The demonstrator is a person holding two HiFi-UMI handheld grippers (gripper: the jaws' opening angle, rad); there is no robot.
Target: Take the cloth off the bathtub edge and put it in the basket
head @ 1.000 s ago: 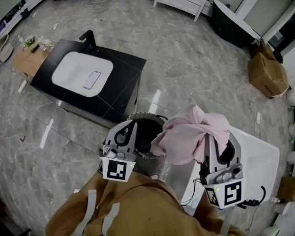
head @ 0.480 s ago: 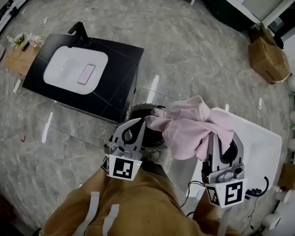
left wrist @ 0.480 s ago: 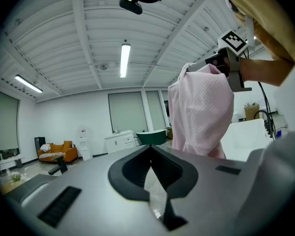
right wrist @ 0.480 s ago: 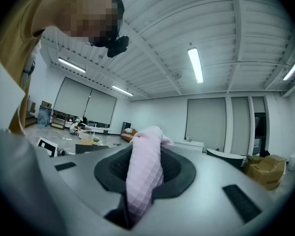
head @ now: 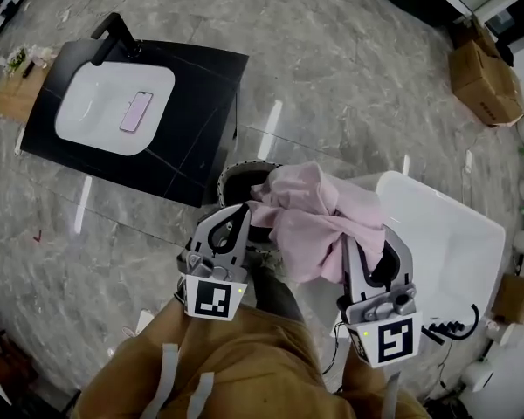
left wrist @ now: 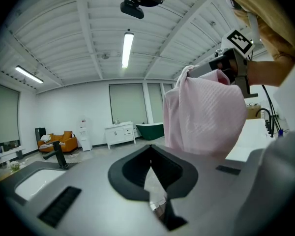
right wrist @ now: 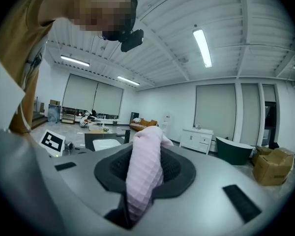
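Observation:
The pink cloth (head: pixel 310 221) hangs bunched from my right gripper (head: pixel 358 250), which is shut on it; a waffle-textured fold of the cloth (right wrist: pixel 143 176) fills the jaws in the right gripper view. It hangs over the near corner of the white bathtub (head: pixel 454 234) and hides the right side of the dark round basket (head: pixel 233 173). My left gripper (head: pixel 234 223) is just left of the cloth, by the basket's near rim, jaws together with nothing in them. The left gripper view shows the cloth (left wrist: pixel 206 112) hanging from the right gripper (left wrist: pixel 231 65).
A black vanity (head: pixel 201 120) with a white sink (head: pixel 96 116), a pink phone (head: pixel 136 112) and a black faucet (head: pixel 113 29) stands left of the basket. A cardboard box (head: pixel 485 72) sits at the far right. A black cable (head: pixel 450 326) lies by the tub.
Both grippers have come down and a little toward the basket. The cloth has travelled with the right gripper and now covers more of the basket's mouth.

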